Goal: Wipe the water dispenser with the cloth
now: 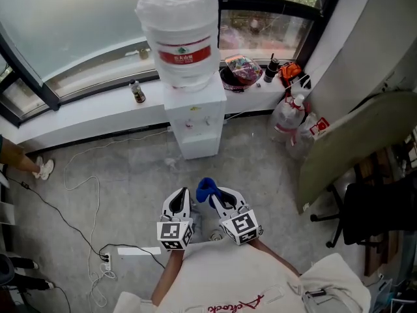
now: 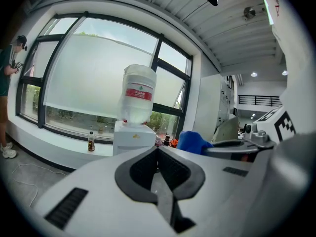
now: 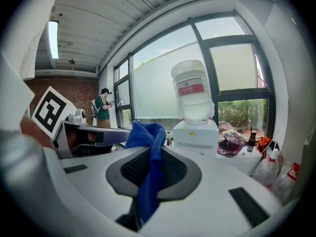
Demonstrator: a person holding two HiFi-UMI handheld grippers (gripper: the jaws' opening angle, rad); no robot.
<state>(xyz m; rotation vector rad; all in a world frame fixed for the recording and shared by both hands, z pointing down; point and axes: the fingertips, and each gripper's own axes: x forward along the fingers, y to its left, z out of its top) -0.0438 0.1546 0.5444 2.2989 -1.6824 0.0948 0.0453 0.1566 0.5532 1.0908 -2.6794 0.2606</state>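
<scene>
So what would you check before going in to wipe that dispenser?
1. Cloth gripped: ok. The right gripper is shut on it.
2. Left gripper free: ok. Its jaws are shut with nothing between them.
3. Dispenser within reach: not ok. It stands well ahead, by the window.
4. Bottle seated upright: ok.
5. Trip hazards: not ok. A power strip with cables lies on the floor to the left.
</scene>
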